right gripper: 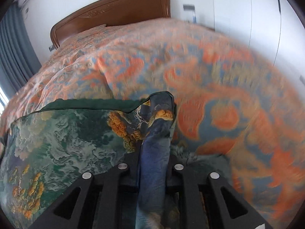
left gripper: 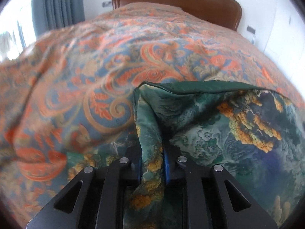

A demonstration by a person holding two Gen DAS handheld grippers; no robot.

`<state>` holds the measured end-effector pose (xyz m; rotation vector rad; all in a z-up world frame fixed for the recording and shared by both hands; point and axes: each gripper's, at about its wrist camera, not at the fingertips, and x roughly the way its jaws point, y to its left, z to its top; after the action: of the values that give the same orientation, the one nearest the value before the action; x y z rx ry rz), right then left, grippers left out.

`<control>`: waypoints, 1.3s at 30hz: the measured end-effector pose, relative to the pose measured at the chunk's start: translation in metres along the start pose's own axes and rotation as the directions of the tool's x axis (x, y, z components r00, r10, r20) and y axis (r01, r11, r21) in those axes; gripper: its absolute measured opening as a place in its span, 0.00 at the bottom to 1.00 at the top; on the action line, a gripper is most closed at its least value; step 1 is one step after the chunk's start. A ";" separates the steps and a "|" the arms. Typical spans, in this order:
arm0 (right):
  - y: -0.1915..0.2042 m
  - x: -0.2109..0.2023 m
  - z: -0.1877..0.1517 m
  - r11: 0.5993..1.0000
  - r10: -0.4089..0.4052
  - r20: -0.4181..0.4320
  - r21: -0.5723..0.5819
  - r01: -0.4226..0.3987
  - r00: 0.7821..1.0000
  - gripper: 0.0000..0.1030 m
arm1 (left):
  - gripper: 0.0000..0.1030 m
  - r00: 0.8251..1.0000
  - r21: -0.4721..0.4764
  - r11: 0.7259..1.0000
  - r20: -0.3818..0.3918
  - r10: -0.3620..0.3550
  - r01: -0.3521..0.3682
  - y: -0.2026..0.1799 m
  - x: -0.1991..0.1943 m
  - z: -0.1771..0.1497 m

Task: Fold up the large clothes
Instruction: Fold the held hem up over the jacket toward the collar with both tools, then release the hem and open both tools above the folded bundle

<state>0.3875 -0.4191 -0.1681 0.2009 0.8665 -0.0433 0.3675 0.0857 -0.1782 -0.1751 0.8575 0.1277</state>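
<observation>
Bed with orange-and-blue paisley bedspread [left gripper: 118, 61], brown wooden headboard [right gripper: 118, 13], grey-blue curtain [left gripper: 57, 5] at left, white wall [right gripper: 238, 15]

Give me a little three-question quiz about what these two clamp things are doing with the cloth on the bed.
1. True or false: the left gripper is shut on a bunched edge of the green printed garment with orange-yellow patches.
2. What does the garment hang over? A) a bare wooden floor B) the orange and blue paisley bedspread C) a white tablecloth
3. Fill in: behind the bed stands a brown wooden ____.

Key: 1 true; 2 B; 3 headboard. The right gripper is clamped on the same garment, so the top hem stretches between the two.
</observation>
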 end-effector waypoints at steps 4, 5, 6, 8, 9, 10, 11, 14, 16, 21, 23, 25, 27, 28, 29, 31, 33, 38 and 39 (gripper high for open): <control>-0.012 0.010 -0.011 0.996 0.066 0.025 0.061 -0.067 0.998 0.20 | 0.21 0.999 -0.040 0.999 0.019 -0.034 0.035 0.004 0.004 -0.008; -0.014 0.011 -0.013 0.995 0.074 0.030 0.069 -0.076 0.997 0.20 | 0.21 0.999 -0.035 0.999 0.025 -0.030 0.031 0.003 0.006 -0.010; -0.015 0.012 -0.014 0.994 0.078 0.031 0.073 -0.081 0.996 0.20 | 0.21 0.999 -0.032 0.999 0.030 -0.025 0.026 0.001 0.006 -0.010; -0.015 0.016 -0.014 0.993 0.086 0.038 0.078 -0.088 0.996 0.20 | 0.21 0.999 -0.032 0.999 0.034 -0.023 0.024 0.000 0.006 -0.010; -0.016 0.018 -0.015 0.993 0.088 0.039 0.079 -0.090 0.995 0.20 | 0.21 0.999 -0.033 0.999 0.035 -0.023 0.024 0.000 0.005 -0.011; -0.016 0.018 -0.015 0.992 0.091 0.042 0.081 -0.094 0.995 0.20 | 0.21 0.999 -0.032 0.999 0.036 -0.022 0.023 0.000 0.005 -0.010; -0.016 0.018 -0.015 0.992 0.095 0.044 0.085 -0.098 0.995 0.20 | 0.21 0.999 -0.032 0.999 0.036 -0.020 0.021 0.000 0.005 -0.011; -0.015 0.021 -0.015 0.990 0.103 0.047 0.091 -0.107 0.994 0.20 | 0.22 0.999 -0.029 0.999 0.037 -0.015 0.016 -0.001 0.005 -0.011; -0.016 0.021 -0.015 0.989 0.107 0.051 0.095 -0.111 0.993 0.20 | 0.22 0.999 -0.026 1.000 0.038 -0.010 0.011 -0.001 0.005 -0.012; -0.021 0.017 -0.016 0.987 0.118 0.050 0.102 -0.123 0.992 0.20 | 0.30 0.999 -0.012 1.000 0.046 0.023 -0.022 -0.004 0.000 -0.014; -0.022 0.013 -0.016 0.985 0.126 0.051 0.109 -0.131 0.991 0.22 | 0.45 0.996 -0.007 0.997 0.045 0.074 -0.074 -0.006 -0.006 -0.013; -0.025 0.009 -0.017 0.982 0.135 0.058 0.123 -0.142 0.989 0.24 | 0.68 0.992 -0.013 0.992 0.022 0.123 -0.123 -0.005 -0.011 -0.008; -0.030 0.005 -0.016 0.977 0.146 0.053 0.147 -0.152 0.988 0.27 | 0.87 0.991 -0.035 0.991 -0.001 0.131 -0.131 0.003 -0.025 0.000; -0.031 0.002 -0.014 0.976 0.145 0.043 0.159 -0.150 0.988 0.32 | 0.88 0.994 -0.049 0.993 0.004 0.109 -0.109 0.007 -0.034 0.002; -0.032 -0.001 -0.011 0.976 0.139 0.033 0.164 -0.143 0.990 0.41 | 0.88 0.997 -0.064 0.995 0.018 0.081 -0.080 0.011 -0.046 0.002; -0.031 -0.015 -0.004 0.982 0.111 0.023 0.154 -0.113 0.994 0.61 | 0.90 0.997 -0.077 0.996 0.041 0.058 -0.055 0.016 -0.069 -0.004; -0.025 -0.036 0.003 0.992 0.052 0.047 0.115 -0.057 0.998 0.78 | 0.94 0.997 -0.076 0.997 0.066 0.040 -0.035 0.015 -0.092 -0.015; -0.009 -0.105 0.007 0.999 -0.018 0.197 0.037 0.011 0.980 0.81 | 0.96 0.995 0.008 1.000 0.096 0.018 -0.019 -0.006 -0.139 -0.064; -0.005 -0.122 0.002 1.000 -0.025 0.217 0.019 0.021 0.976 0.80 | 0.97 0.996 0.034 0.999 0.093 0.013 -0.016 -0.012 -0.144 -0.075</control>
<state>0.3095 -0.4295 -0.0751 0.1975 0.6499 -0.0927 0.2206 0.0528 -0.1154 -0.1297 0.7679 0.1335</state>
